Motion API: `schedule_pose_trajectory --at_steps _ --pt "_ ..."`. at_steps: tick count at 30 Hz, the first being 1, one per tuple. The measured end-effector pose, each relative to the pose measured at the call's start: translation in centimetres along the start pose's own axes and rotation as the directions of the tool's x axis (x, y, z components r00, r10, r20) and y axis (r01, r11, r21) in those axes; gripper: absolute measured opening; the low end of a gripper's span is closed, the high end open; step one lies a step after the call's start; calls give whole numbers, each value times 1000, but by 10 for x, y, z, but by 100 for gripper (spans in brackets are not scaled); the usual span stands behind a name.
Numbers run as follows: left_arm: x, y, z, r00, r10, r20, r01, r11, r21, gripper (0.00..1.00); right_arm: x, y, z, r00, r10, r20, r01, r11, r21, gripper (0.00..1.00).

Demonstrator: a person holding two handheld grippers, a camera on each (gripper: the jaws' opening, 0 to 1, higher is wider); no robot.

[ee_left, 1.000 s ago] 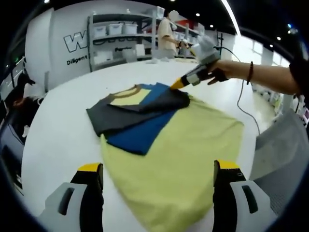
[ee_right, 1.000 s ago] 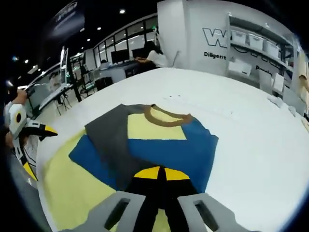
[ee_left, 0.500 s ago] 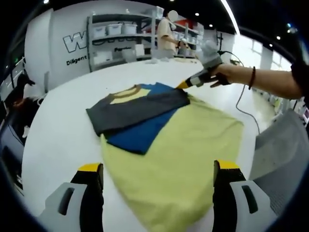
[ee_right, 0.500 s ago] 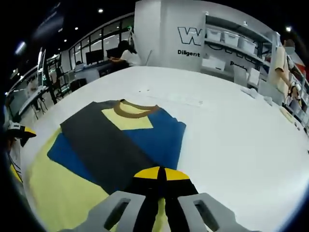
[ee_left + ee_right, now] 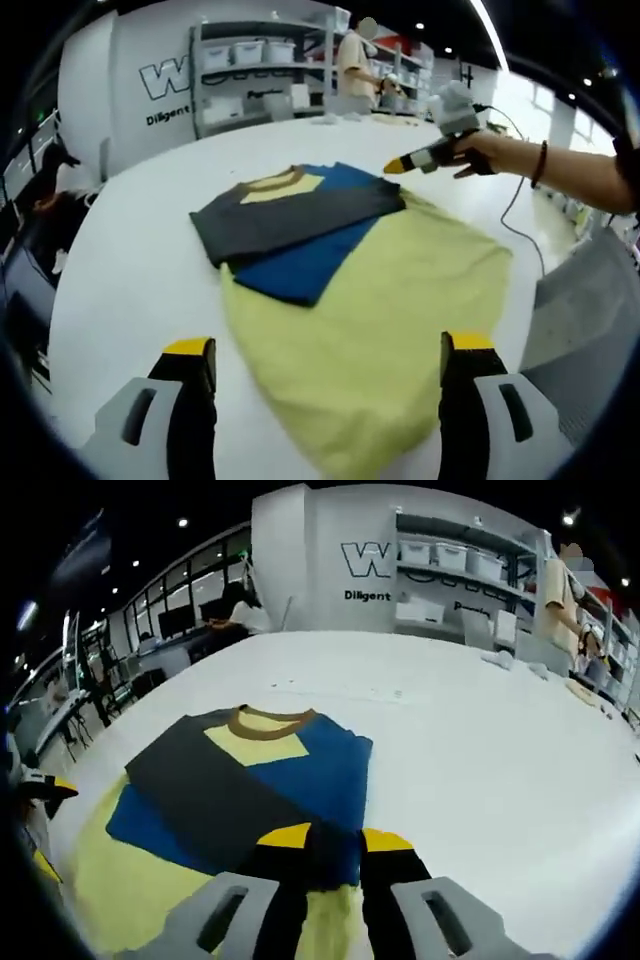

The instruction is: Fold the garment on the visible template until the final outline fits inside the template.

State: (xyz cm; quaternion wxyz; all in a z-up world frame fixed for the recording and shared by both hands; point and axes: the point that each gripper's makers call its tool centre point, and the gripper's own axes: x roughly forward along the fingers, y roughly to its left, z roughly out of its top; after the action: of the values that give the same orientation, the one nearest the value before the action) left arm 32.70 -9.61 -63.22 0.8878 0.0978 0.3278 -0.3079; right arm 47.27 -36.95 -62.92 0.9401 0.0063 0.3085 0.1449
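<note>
A yellow T-shirt [image 5: 380, 310] with blue shoulders and a brown collar [image 5: 281, 181] lies on the white table [image 5: 130, 290]. Its grey sleeve [image 5: 295, 213] is folded flat across the chest. My left gripper [image 5: 328, 350] stands open over the shirt's near hem, holding nothing. My right gripper [image 5: 400, 165], held by a hand, hovers beside the far shoulder. In the right gripper view the shirt [image 5: 315, 765] and grey sleeve [image 5: 205, 790] lie just ahead of the right gripper [image 5: 335, 838]. Its jaws stand slightly apart, with nothing between them. The left gripper [image 5: 45, 785] shows at the left edge.
Shelves with white bins [image 5: 250, 70] and a standing person [image 5: 352, 65] are beyond the table's far edge. A cable [image 5: 515, 200] trails over the table at the right. A grey surface [image 5: 590, 300] lies past the table's right rim. Bare tabletop [image 5: 490, 750] stretches right of the shirt.
The right gripper's jaws, shut before, have parted and it has drawn back from the grey sleeve, which now lies flat. The left gripper has barely moved.
</note>
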Motion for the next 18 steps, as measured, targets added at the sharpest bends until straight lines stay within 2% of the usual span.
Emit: schedule_pose_trajectory --at_steps 3,8,10,13,18 --pt "-4 4 -2 1000 5 0 -5 1000 -12 88 -10 6 0 1000 19 2 -19 1000 9 37" --pt "-8 12 -12 999 17 -45 -18 999 -33 83 -31 20 -4 998 62 3 -62 998 7 48" --pt "-13 15 -13 999 24 -44 -26 999 -44 82 -39 26 -6 997 80 6 -80 997 11 54" --pt "-17 17 -20 997 21 -75 -25 998 -53 79 -49 33 -12 995 98 -3 -98 995 19 65" --pt "-25 16 -30 995 -5 -100 -4 996 -89 77 -68 50 -25 986 164 -12 -163 985 65 72"
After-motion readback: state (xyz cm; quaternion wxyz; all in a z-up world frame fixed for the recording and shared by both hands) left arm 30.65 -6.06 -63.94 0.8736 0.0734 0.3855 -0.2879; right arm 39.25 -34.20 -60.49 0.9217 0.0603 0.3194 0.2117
